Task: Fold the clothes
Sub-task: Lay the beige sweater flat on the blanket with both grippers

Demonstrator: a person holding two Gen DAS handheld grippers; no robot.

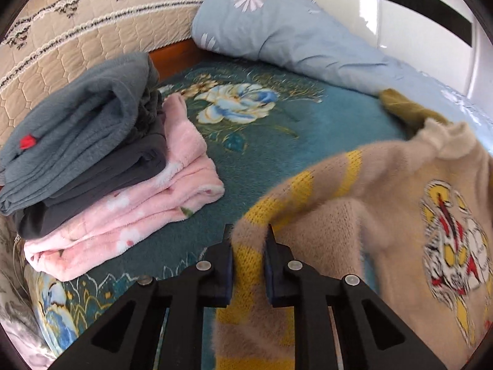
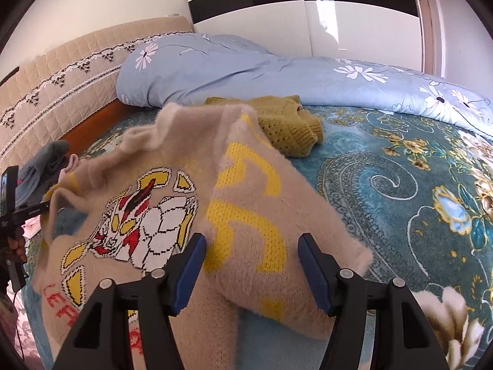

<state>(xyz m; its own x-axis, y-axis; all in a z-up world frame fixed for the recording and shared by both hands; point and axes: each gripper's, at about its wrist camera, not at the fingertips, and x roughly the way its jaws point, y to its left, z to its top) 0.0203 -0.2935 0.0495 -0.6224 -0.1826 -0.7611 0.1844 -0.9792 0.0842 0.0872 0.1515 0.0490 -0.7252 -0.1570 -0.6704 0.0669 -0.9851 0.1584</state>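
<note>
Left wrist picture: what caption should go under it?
Left gripper pinches the beige sweater's striped sleeve beside a stack of folded clothes.

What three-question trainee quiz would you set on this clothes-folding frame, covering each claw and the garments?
1. True or false: the left claw is shut on the beige sweater sleeve.
2. What state is the right claw in? A open, B shut on the mustard sweater
3. Fill in: the bottom of the folded pile is a ____ fleece garment.

Key: 1 true; 2 A; 3 pink.
</note>
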